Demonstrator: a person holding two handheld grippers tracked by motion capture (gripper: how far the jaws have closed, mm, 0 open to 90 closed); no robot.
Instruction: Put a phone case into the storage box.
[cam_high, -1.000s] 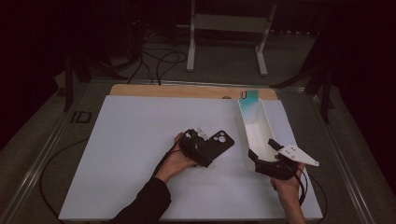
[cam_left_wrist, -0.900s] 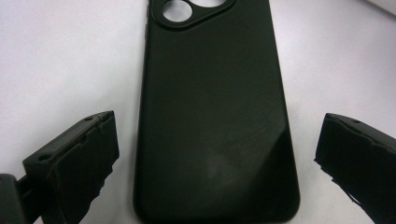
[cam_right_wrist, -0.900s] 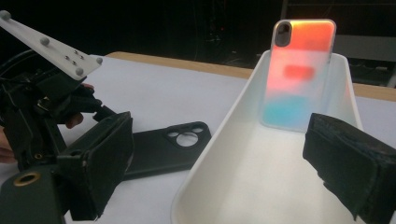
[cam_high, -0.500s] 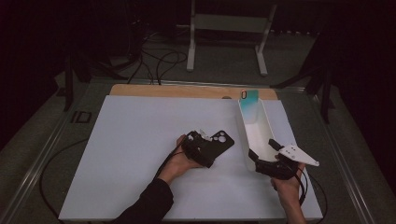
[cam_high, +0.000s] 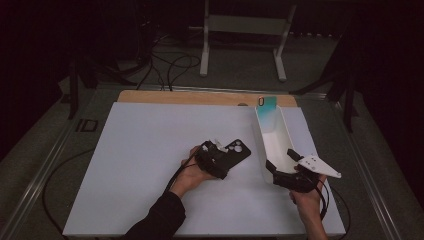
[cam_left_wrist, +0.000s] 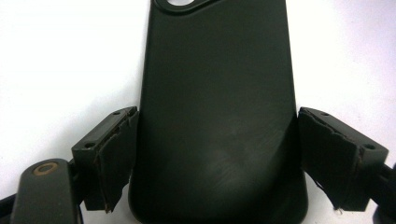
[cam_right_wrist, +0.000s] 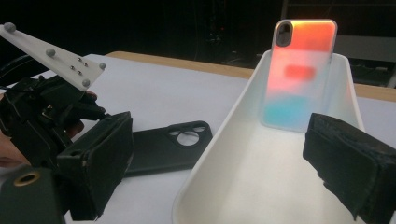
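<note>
The white tray (cam_high: 272, 137) is steadied at four o'clock by the right gripper (cam_high: 287, 167), jaws astride its wall. The black phone case (cam_left_wrist: 217, 121) lies flat at centre, straddled by the closing left gripper (cam_left_wrist: 217, 163), not yet clamped.

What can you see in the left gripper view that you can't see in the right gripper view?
The left gripper view alone shows the left gripper's two pads standing either side of the black phone case, close to its edges; its jaws have just been closing on it.

The right gripper view alone shows the white tray, the iridescent phone case leaning upright at its far end, and the right gripper with jaws apart astride the tray's near end.

Both show the black case with its camera cutout, lying on the white table.
</note>
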